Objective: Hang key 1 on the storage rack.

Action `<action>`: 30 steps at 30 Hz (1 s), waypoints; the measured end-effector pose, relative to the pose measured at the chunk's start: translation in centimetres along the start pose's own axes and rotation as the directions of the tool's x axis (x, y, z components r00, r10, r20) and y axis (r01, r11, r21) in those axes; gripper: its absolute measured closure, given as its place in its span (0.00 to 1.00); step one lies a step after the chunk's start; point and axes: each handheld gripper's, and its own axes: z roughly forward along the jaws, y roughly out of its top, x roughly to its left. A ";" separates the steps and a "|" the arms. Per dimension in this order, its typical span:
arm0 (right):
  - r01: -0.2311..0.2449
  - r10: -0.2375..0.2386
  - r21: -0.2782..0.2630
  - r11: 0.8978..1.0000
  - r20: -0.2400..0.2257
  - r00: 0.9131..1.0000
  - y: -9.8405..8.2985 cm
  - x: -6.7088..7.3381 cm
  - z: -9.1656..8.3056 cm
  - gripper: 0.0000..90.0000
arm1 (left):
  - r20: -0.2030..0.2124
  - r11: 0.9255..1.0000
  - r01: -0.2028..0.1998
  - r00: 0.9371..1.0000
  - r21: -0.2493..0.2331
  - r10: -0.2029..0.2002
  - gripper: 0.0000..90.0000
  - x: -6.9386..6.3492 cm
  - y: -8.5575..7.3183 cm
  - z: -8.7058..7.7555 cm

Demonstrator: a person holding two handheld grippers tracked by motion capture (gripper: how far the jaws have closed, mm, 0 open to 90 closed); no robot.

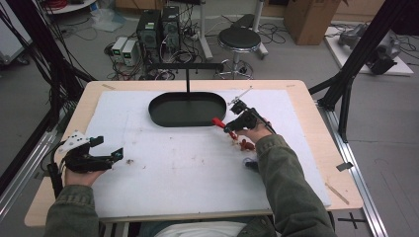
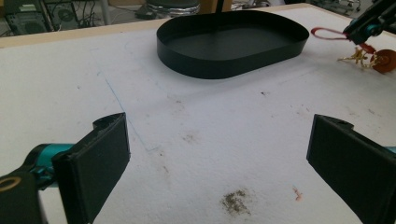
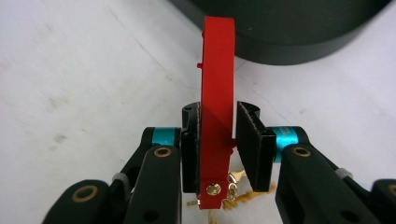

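A white mat [image 1: 188, 163] covers the table [image 1: 306, 98], and a black oval tray [image 1: 188, 109] sits on it toward the far edge. The right gripper [image 1: 223, 126] hovers just off the tray's right end, its jaws closed on a red strap [image 3: 215, 93]. In the right gripper view the strap stands on edge between the two pads [image 3: 250, 140] and reaches forward to the tray wall [image 3: 289, 42]; a brass rivet [image 3: 213, 189] marks its near end, with small gold chain bits [image 3: 236, 193] hanging beside it. In the left gripper view the strap shows as a red loop [image 2: 327, 33] at the right gripper's tip, just beside the tray, with a gold trinket and a brown disc [image 2: 384, 60] on the mat under it.

The left gripper [image 1: 109, 152] rests low at the mat's left edge, held by the left hand [image 1: 79, 173], well apart from the tray. Its jaws are spread wide over bare, stained mat.
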 end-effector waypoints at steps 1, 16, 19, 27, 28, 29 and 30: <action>-0.020 0.020 -0.006 1.000 -0.004 1.000 -0.1 -0.2 -0.5 0.80 | 0.000 1.000 0.002 1.000 0.001 -0.002 0.07 0.0 0.0 0.0; -0.088 0.086 -0.132 0.987 -0.021 0.996 0.8 -1.4 -7.5 0.81 | 0.001 1.000 0.002 1.000 0.006 -0.002 0.07 0.0 0.0 0.1; -0.076 0.073 -0.155 0.985 -0.026 0.997 1.6 -1.0 -8.5 0.81 | 0.002 1.000 0.003 1.000 0.006 -0.003 0.07 0.0 0.0 0.1; -0.035 0.031 -0.185 0.982 -0.027 0.999 3.7 0.2 -10.0 0.81 | 0.016 1.000 -0.004 1.000 0.023 0.004 0.07 -0.1 -0.1 0.3; -0.034 0.029 -0.188 0.982 -0.028 0.999 3.9 0.4 -10.1 0.81 | 0.016 1.000 -0.004 1.000 0.023 0.004 0.07 -0.1 -0.1 0.3; -0.029 0.024 -0.191 0.981 -0.028 0.999 4.2 0.6 -10.3 0.81 | 0.017 1.000 -0.003 1.000 0.023 0.003 0.07 -0.1 -0.1 0.3; -0.021 0.015 -0.197 0.980 -0.031 0.999 4.8 1.0 -10.5 0.81 | 0.015 1.000 -0.001 1.000 0.022 0.001 0.07 0.0 -0.1 0.3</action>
